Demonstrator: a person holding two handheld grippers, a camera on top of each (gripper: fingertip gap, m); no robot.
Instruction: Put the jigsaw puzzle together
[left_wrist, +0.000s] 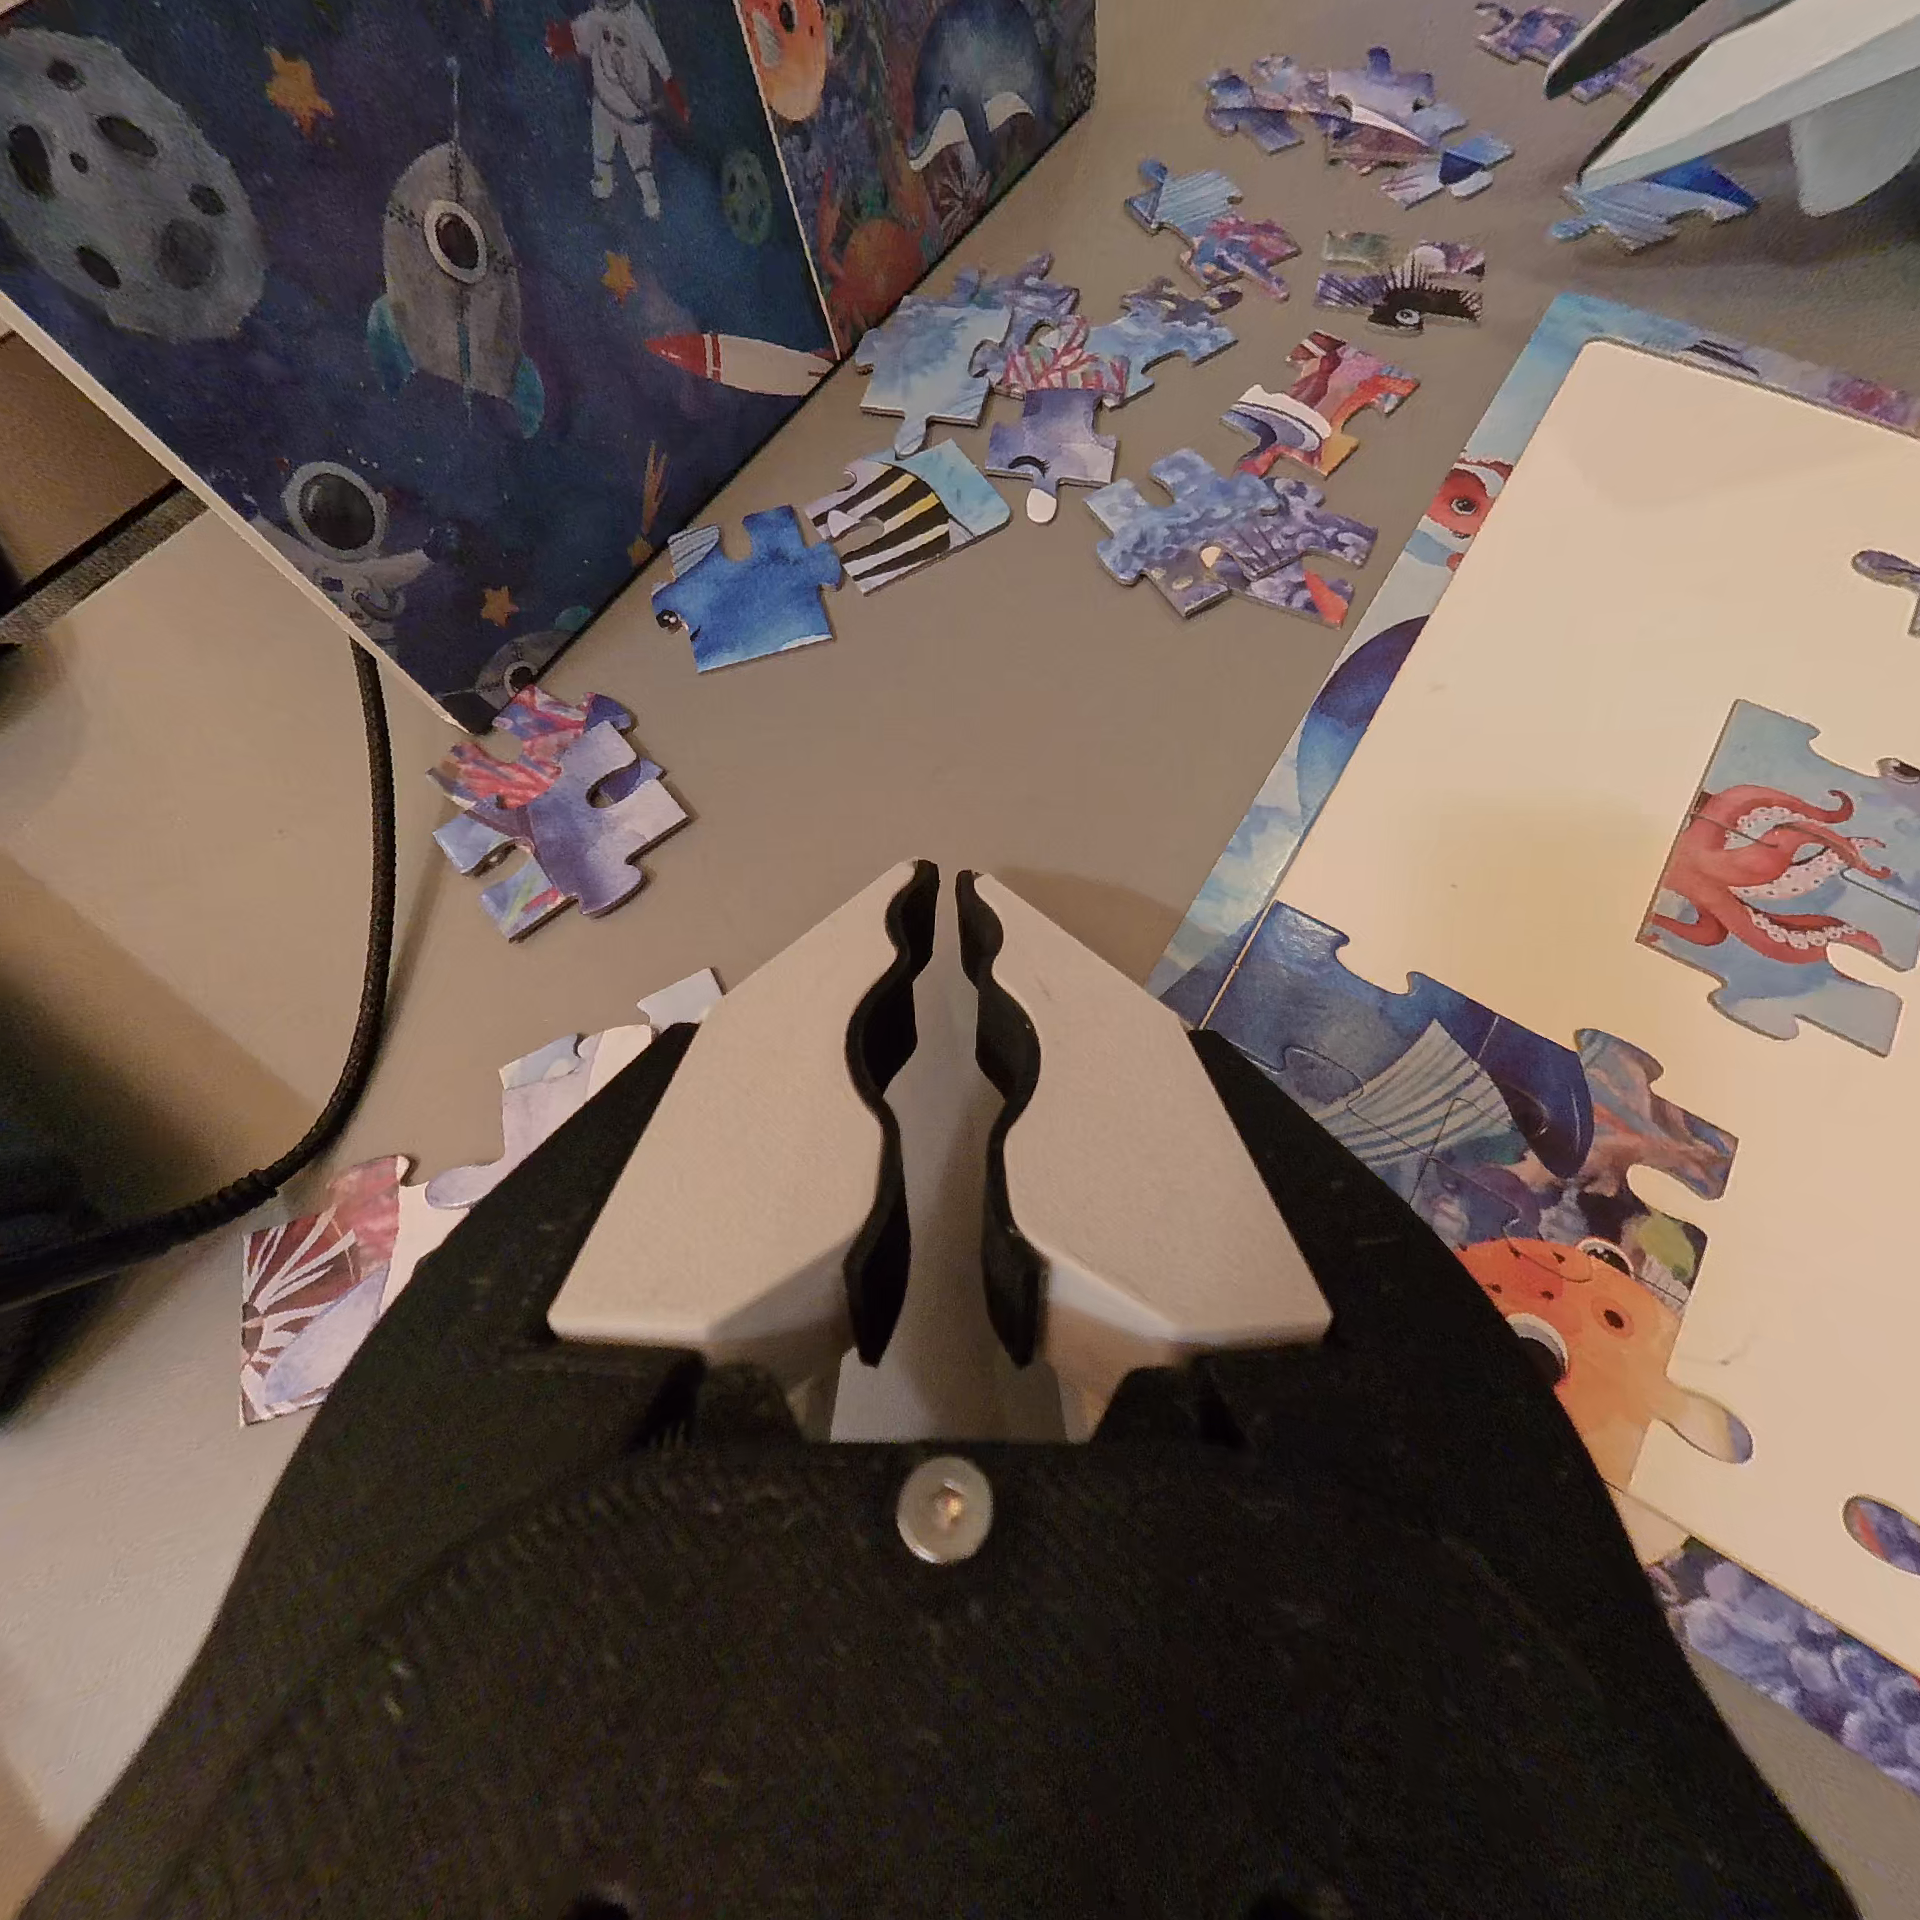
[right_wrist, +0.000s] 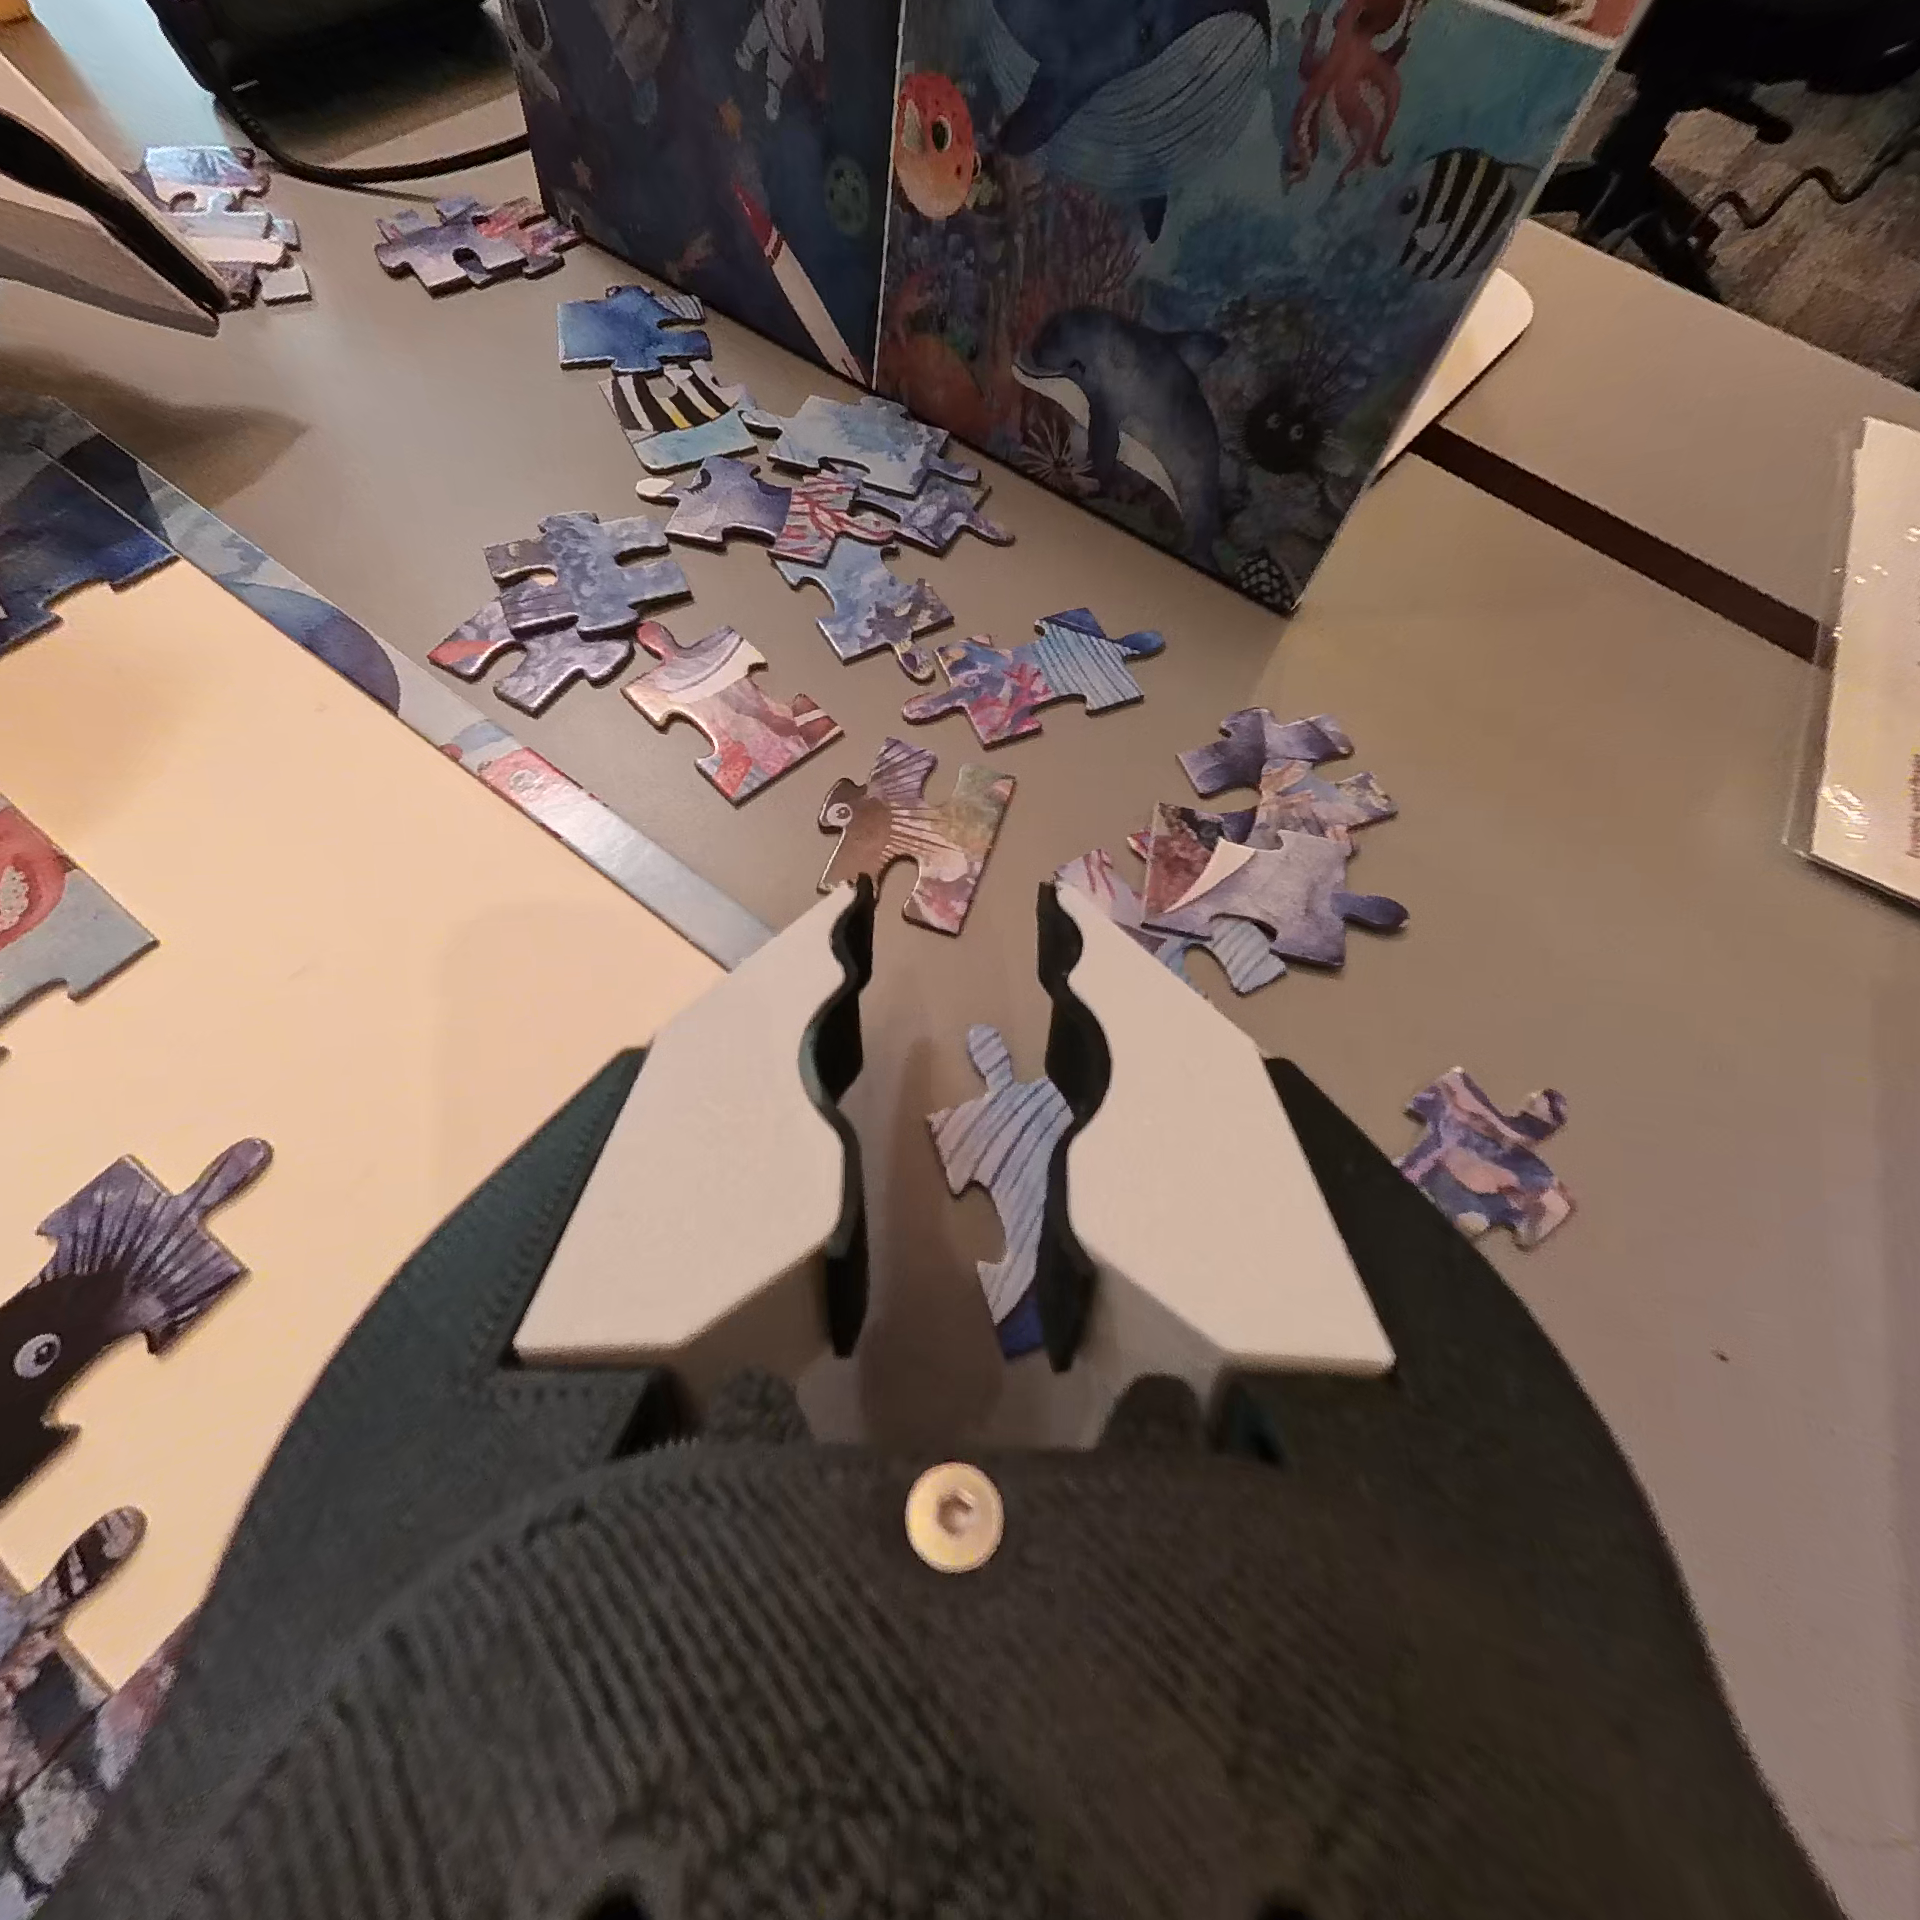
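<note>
The puzzle tray (left_wrist: 1558, 675) has a cream base and a printed sea frame; it also shows in the right wrist view (right_wrist: 312, 883). Joined whale and orange fish pieces (left_wrist: 1475, 1132) fill its near corner, and an octopus piece (left_wrist: 1787, 883) lies inside. My left gripper (left_wrist: 938, 878) is shut and empty, just above the grey table beside the tray's corner. My right gripper (right_wrist: 954, 899) is open over the table. A blue striped piece (right_wrist: 1003, 1153) lies flat between its fingers. A piece with a small fish (right_wrist: 920, 821) lies just ahead of its left fingertip.
Several loose pieces (left_wrist: 1039, 416) are scattered between the tray and an upright box (left_wrist: 416, 260) printed with space and sea pictures, also seen from the right (right_wrist: 1143, 260). A black cable (left_wrist: 364, 935) runs at the left. A sleeved paper (right_wrist: 1870, 675) lies at the right. About 25 centimeters separates my left fingertips from my right.
</note>
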